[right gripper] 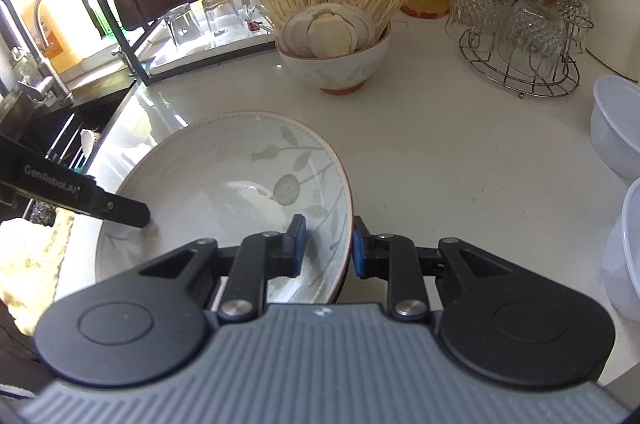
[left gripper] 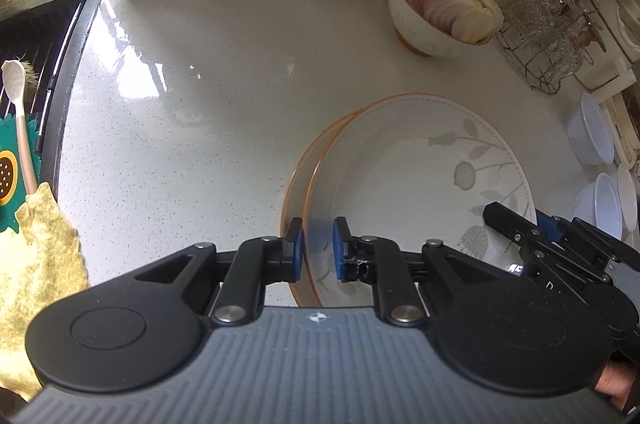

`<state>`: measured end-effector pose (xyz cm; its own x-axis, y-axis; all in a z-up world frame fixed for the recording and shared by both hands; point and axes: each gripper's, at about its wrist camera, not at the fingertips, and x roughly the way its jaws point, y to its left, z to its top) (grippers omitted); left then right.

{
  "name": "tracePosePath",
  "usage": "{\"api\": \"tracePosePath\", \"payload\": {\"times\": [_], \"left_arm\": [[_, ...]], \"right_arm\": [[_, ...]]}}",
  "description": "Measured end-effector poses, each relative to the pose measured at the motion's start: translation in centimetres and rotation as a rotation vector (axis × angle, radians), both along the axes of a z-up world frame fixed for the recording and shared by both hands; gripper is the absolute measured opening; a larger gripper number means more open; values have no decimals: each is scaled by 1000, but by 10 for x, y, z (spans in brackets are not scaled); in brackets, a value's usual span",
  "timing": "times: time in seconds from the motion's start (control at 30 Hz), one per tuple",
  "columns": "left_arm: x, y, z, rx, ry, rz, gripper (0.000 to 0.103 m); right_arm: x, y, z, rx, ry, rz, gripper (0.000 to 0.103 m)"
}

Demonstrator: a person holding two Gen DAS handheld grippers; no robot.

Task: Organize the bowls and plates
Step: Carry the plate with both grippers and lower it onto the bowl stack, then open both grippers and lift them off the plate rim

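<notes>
Down on pale speckled countertop (left gripper: 180,95): two stacked white ceramic plates with leaf print and orange rim (left gripper: 420,159), upper one offset over lower.

Left gripper (left gripper: 318,250) straddling upper plate's near-left rim, jaws narrowly parted, left pad at rim, right pad apart; grip uncertain.

Right gripper (right gripper: 329,246) straddling opposite rim, jaws slightly apart, pads close on both faces; firm contact not discernible.

Behind: white ceramic bowl of enoki mushrooms and sliced onion (right gripper: 334,63), well apart from plates.
</notes>
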<state>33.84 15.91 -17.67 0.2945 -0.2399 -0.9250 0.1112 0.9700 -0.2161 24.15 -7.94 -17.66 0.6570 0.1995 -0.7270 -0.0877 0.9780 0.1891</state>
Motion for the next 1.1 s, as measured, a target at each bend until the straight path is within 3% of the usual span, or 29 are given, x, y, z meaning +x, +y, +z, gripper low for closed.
{"api": "tracePosePath", "payload": {"times": [0.27, 0.5, 0.7, 0.8, 1.1], "left_arm": [[3, -3, 1, 16, 18, 6, 19], [4, 0, 5, -36, 46, 60, 41], [-2, 0, 14, -42, 32, 88, 54], [-7, -1, 17, 22, 18, 97, 56], [-22, -5, 46, 6, -77, 126, 56]], "right_arm": [[1, 1, 0, -8, -21, 0, 28], [-2, -4, 6, 18, -28, 5, 28], [-1, -5, 9, 28, -29, 26, 28], [-2, -4, 10, 26, -33, 45, 28], [-15, -10, 30, 33, -79, 61, 28]]}}
